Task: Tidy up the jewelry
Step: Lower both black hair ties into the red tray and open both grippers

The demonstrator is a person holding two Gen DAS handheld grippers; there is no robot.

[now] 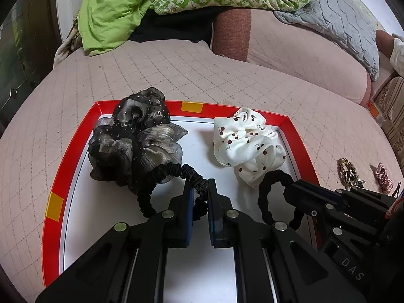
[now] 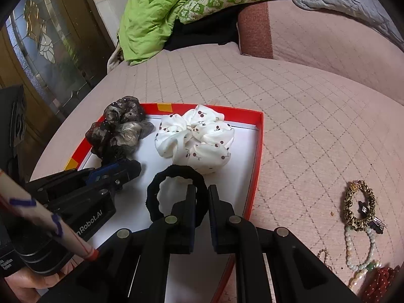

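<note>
Two grippers low over the red-rimmed tray (image 1: 66, 166), each with a black hair tie between its fingers.

The left gripper (image 1: 200, 189) reaches forward and level, its blue pads closed on a thin black ruffled hair tie (image 1: 171, 174) lying against the dark organza scrunchie (image 1: 133, 136). The right gripper (image 2: 201, 194) comes in just beside it (angled toward the tray's right side), clamped on a black fabric hair tie (image 2: 174, 176) in front of the white cherry-print scrunchie (image 2: 197, 139). A leopard-print scrunchie (image 2: 358, 202) and bead bracelet (image 2: 358, 250) lie on the pink quilt (image 2: 290, 116), apart from the tray.
</note>
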